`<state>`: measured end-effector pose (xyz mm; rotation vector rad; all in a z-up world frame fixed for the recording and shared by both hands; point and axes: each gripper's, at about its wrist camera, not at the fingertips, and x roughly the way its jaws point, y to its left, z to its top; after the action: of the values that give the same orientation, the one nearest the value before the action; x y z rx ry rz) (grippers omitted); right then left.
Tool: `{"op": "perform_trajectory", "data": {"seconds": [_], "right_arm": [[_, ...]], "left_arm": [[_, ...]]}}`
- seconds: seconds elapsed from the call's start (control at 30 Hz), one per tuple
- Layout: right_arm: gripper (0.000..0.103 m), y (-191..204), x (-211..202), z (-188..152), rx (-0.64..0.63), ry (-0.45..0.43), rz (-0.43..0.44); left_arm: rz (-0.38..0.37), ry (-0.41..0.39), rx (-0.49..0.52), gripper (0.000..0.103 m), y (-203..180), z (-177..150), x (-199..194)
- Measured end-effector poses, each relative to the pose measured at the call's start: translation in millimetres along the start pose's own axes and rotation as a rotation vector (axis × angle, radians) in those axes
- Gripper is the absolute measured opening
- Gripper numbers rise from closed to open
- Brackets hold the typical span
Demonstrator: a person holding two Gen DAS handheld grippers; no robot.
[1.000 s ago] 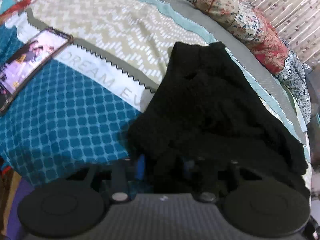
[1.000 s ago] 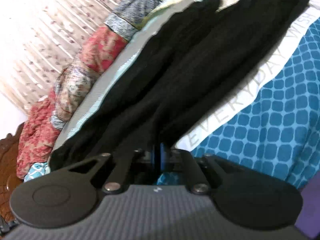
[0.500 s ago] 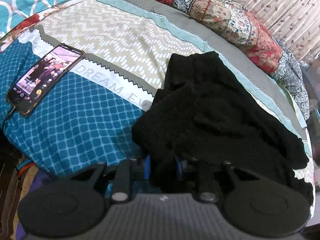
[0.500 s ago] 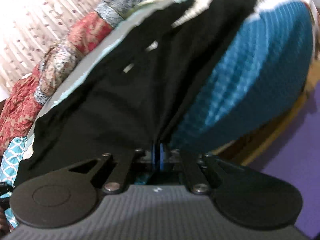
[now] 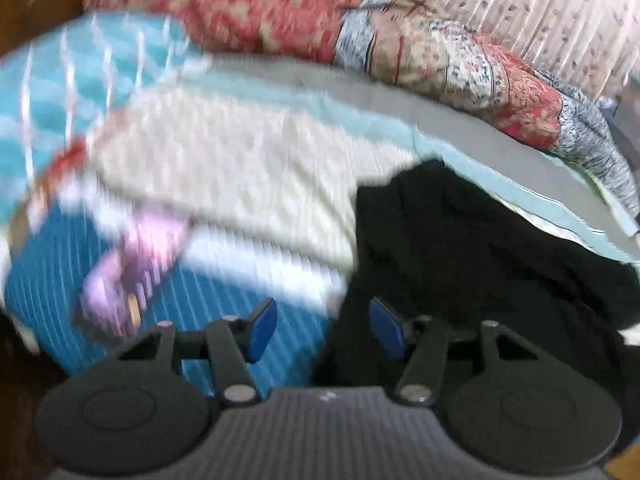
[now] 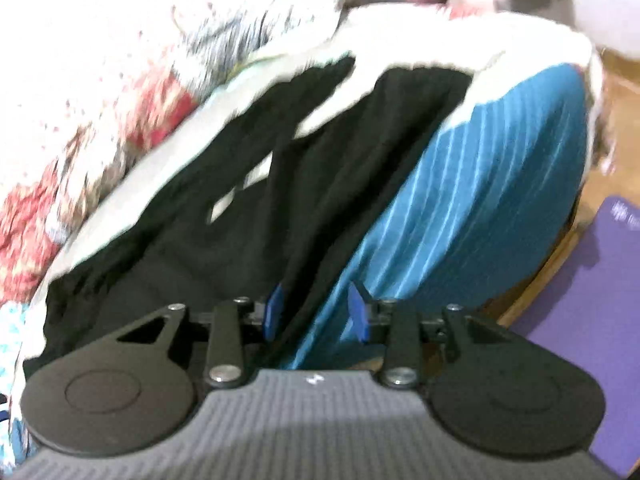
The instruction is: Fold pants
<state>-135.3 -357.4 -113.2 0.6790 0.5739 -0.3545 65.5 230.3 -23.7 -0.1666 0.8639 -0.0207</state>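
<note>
The black pants [image 5: 472, 248] lie bunched on the bed at the right of the left wrist view. In the right wrist view the pants [image 6: 248, 208] stretch away along the bed with two legs apart. My left gripper [image 5: 323, 326] is open, its right pad at the cloth's near edge, holding nothing. My right gripper [image 6: 316, 314] is open, with the pants' near edge lying between the blue pads. Both views are motion-blurred.
The bed has a blue, white and beige patterned cover [image 5: 224, 168]. A phone [image 5: 132, 264] lies on it at the left. Floral pillows [image 5: 440, 52] line the far side by a curtain. A purple mat [image 6: 592, 280] lies on the floor at the right.
Both grippers have opened and let go of the pants. The left gripper has pulled back and swung; the right one has also shifted, both views blurring.
</note>
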Motion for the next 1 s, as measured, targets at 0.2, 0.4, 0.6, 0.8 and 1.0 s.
{"op": "perform_trajectory", "data": {"seconds": [0.2,0.4,0.6,0.8,1.0], "right_arm": [[0.04,9.1,33.2,63.0,0.019,-0.072,0.017],[0.04,22.9,96.6,147.4,0.097,-0.081,0.053],[0.042,36.9,200.6,222.6,0.187,0.053,-0.009],[0.048,54.7,287.9,242.2,0.119,0.076,-0.208],[0.057,54.6,336.7,237.1,0.098,0.092,-0.327]], "left_arm": [[0.014,-0.078,0.341,0.099,-70.4,68.5,61.2],[0.086,0.004,0.492,0.098,-126.9,83.3,148.8],[0.13,0.08,0.542,0.073,-140.1,79.2,197.2],[0.12,0.111,0.583,0.05,-145.2,72.4,211.2],[0.126,0.085,0.599,0.026,-147.3,71.0,208.4]]}}
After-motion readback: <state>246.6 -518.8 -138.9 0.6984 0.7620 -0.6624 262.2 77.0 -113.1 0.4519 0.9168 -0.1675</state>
